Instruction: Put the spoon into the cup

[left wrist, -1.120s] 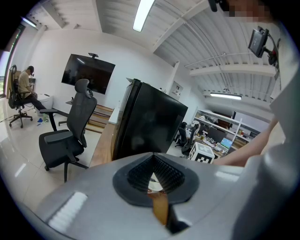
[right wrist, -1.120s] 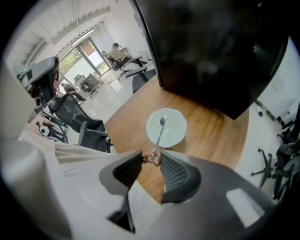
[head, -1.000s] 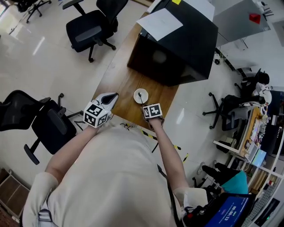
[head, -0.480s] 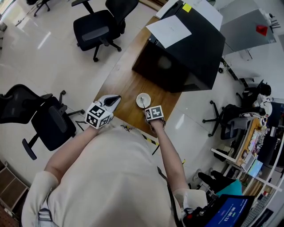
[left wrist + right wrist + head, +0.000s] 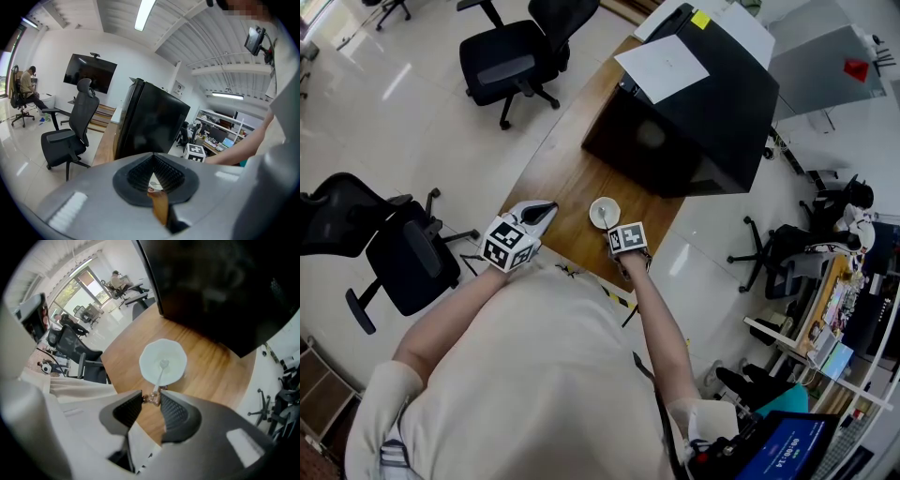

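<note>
While the right gripper (image 5: 152,398) pointed steeply down at the lower middle of its own view, its ribbed black fingers (image 5: 176,411) stood narrow, pinching the coppery end of a slim pale spoon (image 5: 161,372). That spoon's bowl lay inside the round white cup (image 5: 176,363), and its stem leaned over the near rim back to the fingers. The cup stood on the brown wooden desk (image 5: 206,376) at the centre of that frame, just beyond the fingertips.

In the left gripper view, the left gripper (image 5: 152,157) had its black fingers (image 5: 171,171) closed tip to tip at the lower centre, with nothing between them. The head view showed it left of the cup and apart from it, over the desk's near edge.

Farther up the desk, toward the upper right of the head view, stood a large black box-shaped cabinet (image 5: 694,122) with a white sheet of paper (image 5: 664,67) on top. Two black office chairs waited on the pale floor, one at upper left (image 5: 511,56) and one at left (image 5: 403,262).
</note>
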Demonstrator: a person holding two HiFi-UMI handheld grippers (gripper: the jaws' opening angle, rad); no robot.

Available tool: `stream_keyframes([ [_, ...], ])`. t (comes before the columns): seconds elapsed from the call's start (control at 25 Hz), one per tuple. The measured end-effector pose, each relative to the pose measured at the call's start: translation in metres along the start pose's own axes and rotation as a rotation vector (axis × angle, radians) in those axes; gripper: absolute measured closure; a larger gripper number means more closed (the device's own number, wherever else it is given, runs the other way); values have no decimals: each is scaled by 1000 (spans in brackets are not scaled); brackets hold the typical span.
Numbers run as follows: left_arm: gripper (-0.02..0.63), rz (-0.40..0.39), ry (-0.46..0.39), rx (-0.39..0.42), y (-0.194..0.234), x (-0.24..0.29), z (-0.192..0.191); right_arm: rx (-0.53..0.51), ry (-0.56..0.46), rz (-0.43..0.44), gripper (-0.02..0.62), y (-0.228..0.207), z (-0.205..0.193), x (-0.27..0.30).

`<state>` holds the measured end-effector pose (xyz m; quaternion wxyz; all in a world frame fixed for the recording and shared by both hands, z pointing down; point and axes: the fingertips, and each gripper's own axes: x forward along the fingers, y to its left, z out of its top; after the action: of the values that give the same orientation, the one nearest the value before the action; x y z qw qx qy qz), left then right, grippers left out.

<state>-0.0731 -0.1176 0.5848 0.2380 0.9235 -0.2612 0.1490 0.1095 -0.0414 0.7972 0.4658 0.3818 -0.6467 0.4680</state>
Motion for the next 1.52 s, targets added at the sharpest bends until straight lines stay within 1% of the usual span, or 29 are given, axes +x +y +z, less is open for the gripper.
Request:
stream_keyframes([
  [0.6,606,-11,1,8,0,2,2,28,-4,4,469,-1,1,4],
  [1.28,606,4,-5,14,3,0,4,21,5,7,468,-3,4,8],
  [1.52,606,7,-4,14,2,-1,4,37,8,23,468,-2,3,10],
])
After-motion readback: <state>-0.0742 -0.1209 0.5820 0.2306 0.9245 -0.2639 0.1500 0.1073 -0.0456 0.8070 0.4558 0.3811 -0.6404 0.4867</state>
